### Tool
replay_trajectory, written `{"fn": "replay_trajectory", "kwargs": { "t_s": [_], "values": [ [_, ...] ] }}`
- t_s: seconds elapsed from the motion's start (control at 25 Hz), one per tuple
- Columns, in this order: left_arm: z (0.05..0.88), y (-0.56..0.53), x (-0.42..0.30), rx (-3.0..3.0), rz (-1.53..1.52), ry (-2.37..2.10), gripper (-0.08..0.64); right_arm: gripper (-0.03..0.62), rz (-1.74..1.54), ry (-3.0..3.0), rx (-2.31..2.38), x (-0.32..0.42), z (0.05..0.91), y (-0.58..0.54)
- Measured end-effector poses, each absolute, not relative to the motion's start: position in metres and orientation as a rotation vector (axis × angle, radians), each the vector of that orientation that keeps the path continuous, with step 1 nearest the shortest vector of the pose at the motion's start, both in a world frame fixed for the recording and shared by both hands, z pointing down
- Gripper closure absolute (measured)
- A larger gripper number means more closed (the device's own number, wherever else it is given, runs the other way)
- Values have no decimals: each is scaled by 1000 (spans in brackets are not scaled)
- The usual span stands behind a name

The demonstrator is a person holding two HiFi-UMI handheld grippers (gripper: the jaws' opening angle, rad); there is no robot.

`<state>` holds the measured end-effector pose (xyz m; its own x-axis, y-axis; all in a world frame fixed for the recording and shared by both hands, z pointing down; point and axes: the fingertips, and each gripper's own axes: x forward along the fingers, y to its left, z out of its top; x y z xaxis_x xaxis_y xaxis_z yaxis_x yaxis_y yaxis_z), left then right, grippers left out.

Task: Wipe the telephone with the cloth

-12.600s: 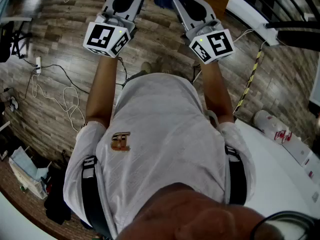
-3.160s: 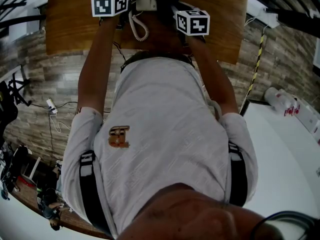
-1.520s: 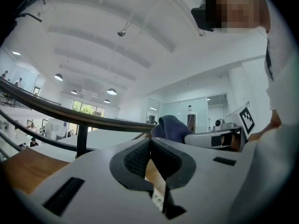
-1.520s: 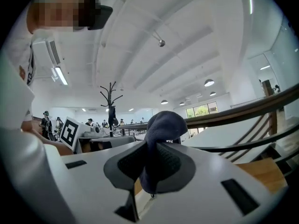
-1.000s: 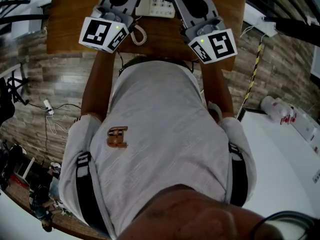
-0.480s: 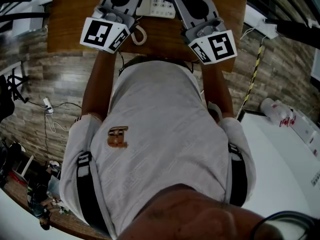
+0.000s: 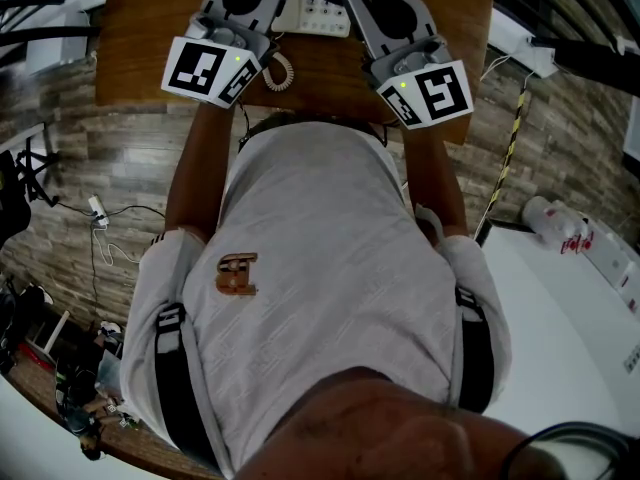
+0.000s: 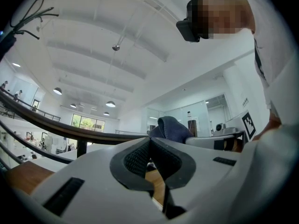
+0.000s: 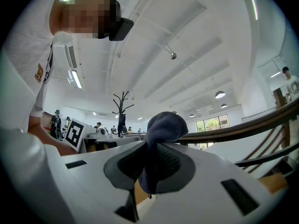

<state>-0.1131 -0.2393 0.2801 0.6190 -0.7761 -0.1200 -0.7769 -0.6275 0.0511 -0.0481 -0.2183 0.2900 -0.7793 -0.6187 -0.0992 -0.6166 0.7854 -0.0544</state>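
Hardly anything had moved since half a second before: both grippers stayed over the wooden table (image 7: 140,28), and only the left gripper (image 8: 150,155) had shifted a little. Its jaws were pressed together at the tips with nothing between them. The right gripper (image 9: 148,169) pinched the cloth (image 9: 164,122), a dark blue one, bunched into a rounded lump above the pads, with a short end hanging below. The telephone (image 7: 312,10) was white with grey keys and lay on the table between the two grippers, its coiled cord (image 7: 277,70) on the near side. Most of it was covered by the grippers or cut off by the far edge of the head view. Whether the cloth touched it could not be told.
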Motion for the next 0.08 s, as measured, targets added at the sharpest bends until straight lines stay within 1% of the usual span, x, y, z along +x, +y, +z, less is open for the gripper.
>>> {"fn": "replay_trajectory", "kwargs": {
  "t_s": [0.08],
  "values": [
    [279, -238, -114, -2821, 210, 1355, 541, 532, -30, 2862, -995, -49, 290, -217]
  ]
}}
